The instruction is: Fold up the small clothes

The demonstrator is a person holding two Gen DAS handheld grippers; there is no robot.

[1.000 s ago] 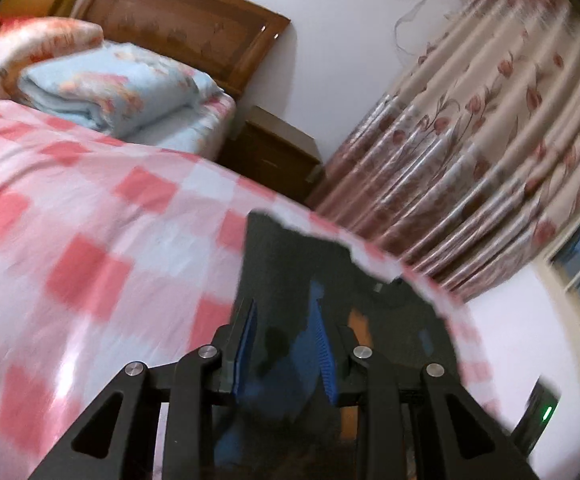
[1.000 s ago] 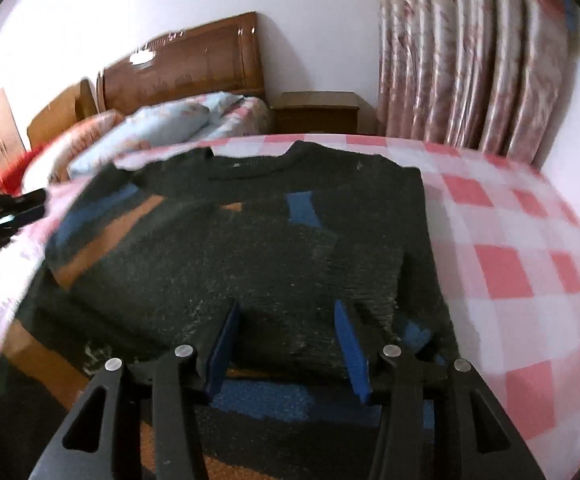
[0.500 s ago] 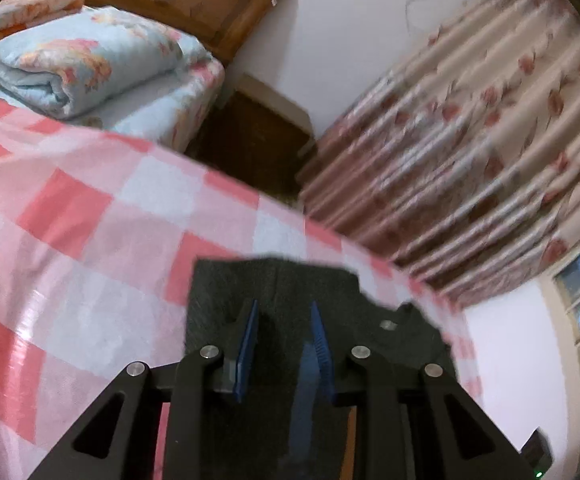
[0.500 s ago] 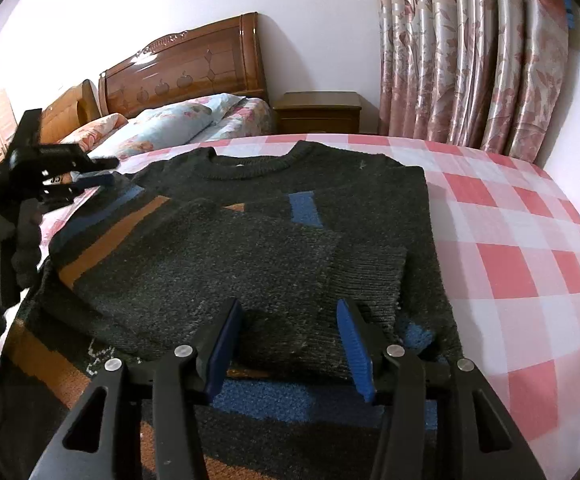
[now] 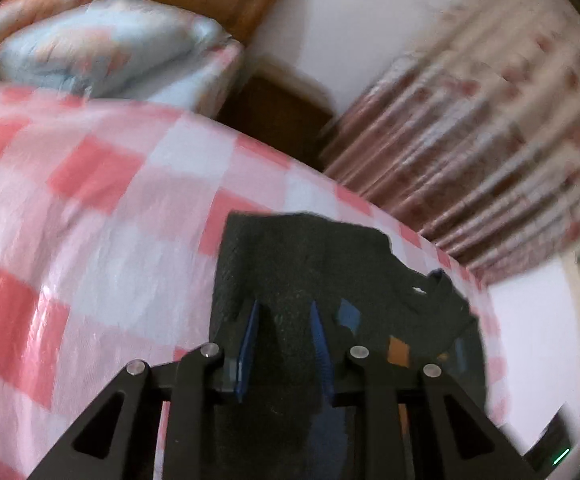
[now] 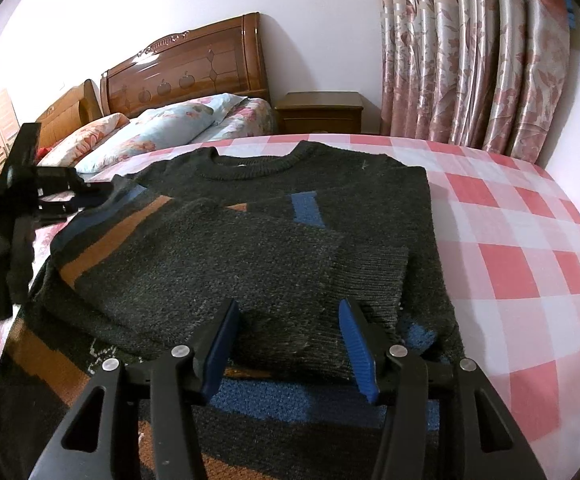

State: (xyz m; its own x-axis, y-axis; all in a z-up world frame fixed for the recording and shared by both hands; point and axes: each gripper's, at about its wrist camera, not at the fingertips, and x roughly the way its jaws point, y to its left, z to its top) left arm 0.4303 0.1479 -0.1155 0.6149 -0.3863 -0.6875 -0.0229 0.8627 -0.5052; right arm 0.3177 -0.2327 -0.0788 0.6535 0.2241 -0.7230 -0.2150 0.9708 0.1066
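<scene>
Bedroom, pink-checked bedspread [image 5: 90,216], curtains [image 5: 469,128] behind; left view is blurred. Left gripper [image 5: 284,328] has a narrow gap, blue pads pinching a fold of the dark sweater [image 5: 301,256]. Right view: sweater [image 6: 250,248] lies flat on the bedspread [image 6: 529,248], neck toward the headboard [image 6: 186,64], sleeve folded across the front. Right gripper [image 6: 290,336] is wide open, low over the sleeve cuff, contact unclear. Left gripper [image 6: 90,194] sits at the sweater's left shoulder.

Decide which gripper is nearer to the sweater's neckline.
Left. The left gripper grips the sweater at its shoulder beside the neckline; the right gripper hovers open over the folded sleeve, nearer the hem.
</scene>
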